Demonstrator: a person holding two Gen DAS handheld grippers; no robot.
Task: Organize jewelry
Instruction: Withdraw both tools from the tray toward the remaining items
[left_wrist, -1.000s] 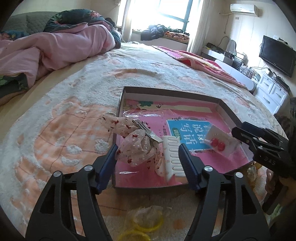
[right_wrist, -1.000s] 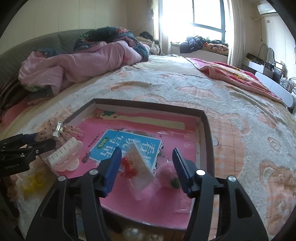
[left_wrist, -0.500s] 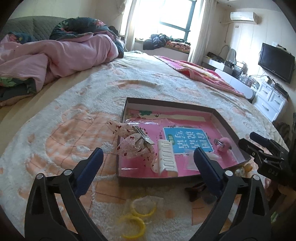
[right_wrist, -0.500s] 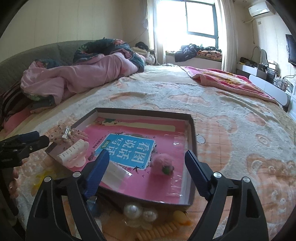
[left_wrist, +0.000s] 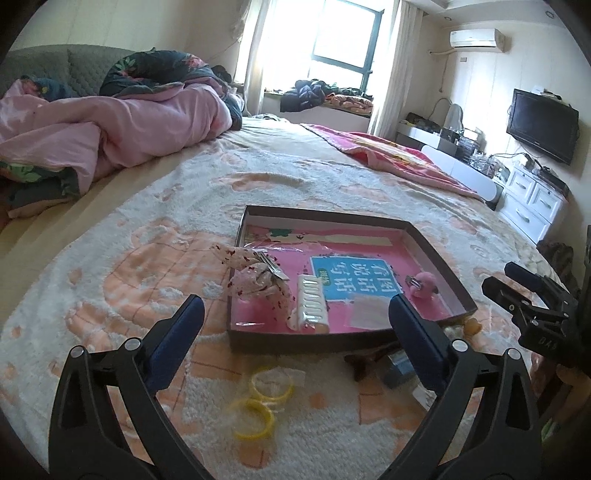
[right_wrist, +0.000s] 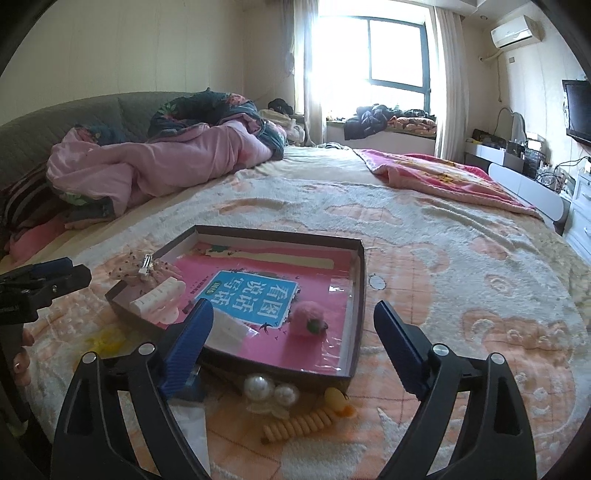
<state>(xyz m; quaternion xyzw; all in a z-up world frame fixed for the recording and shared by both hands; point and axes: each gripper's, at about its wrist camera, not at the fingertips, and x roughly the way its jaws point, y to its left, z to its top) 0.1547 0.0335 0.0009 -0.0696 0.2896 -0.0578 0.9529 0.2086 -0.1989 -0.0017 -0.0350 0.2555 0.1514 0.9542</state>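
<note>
yellow bangles (left_wrist: 260, 400) on bedspread between spread left gripper (left_wrist: 295, 334) fingers

Sunlit window (left_wrist: 343, 40), pink quilt (left_wrist: 110, 129), wall TV (left_wrist: 541, 123), white drawers (left_wrist: 532, 206)

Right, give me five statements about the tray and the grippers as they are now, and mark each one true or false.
1. The left gripper is shut on the white comb clip. False: its jaws stand wide open and hold nothing.
2. The pink pompom clip lies inside the tray. True.
3. The yellow rings lie inside the tray. False: they are on the blanket, in front of the tray's near wall.
4. The right gripper is open and empty. True.
5. The pearl hair piece sits on the blue label in the tray. False: it lies on the blanket outside the tray, against its near wall.
</note>
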